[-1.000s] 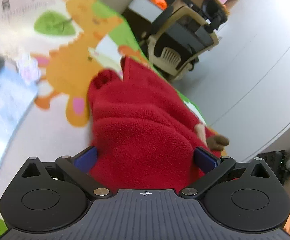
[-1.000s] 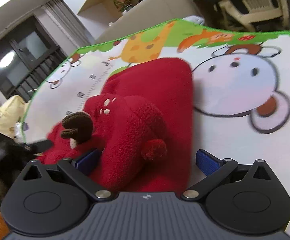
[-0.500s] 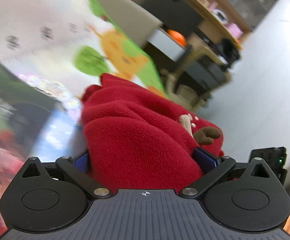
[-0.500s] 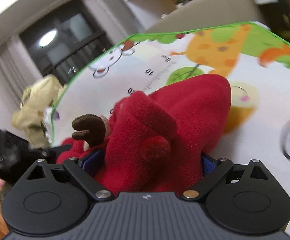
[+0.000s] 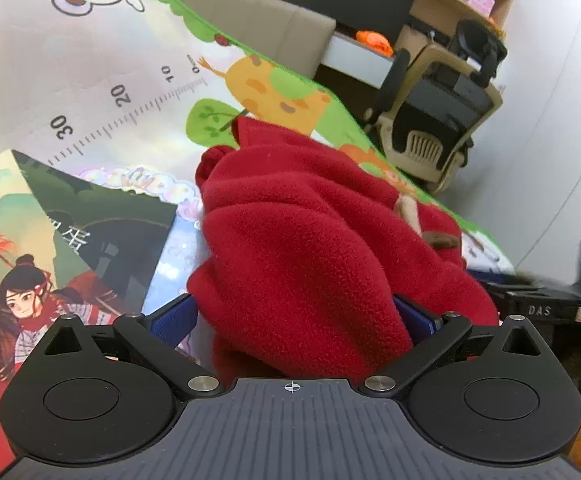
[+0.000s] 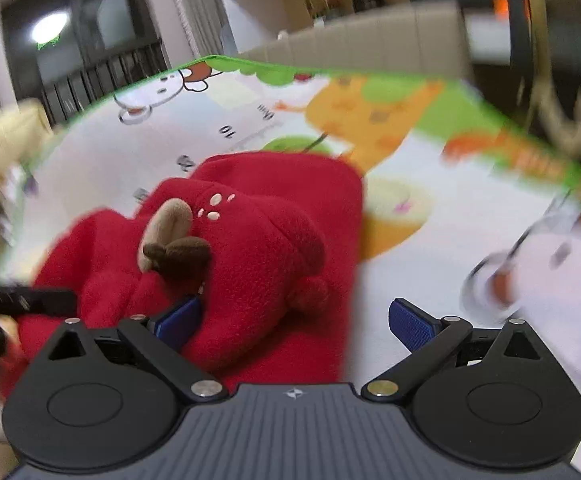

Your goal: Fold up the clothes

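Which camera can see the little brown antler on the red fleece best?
The right wrist view: the brown antler sits in full sight on top of the red fleece garment. The left wrist view shows only a sliver of it behind a fold.

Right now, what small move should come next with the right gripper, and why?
Probably draw the right gripper back. Its jaws stand open, one side already clear of the fabric, and the red fleece garment lies bunched on the play mat.

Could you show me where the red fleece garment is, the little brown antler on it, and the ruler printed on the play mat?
red fleece garment [image 5: 306,248], left wrist view, middle of the bunched fleece.
brown antler [image 6: 180,254], right wrist view, its dark brown part.
printed ruler [image 5: 122,120], left wrist view, tick marks near the 20.
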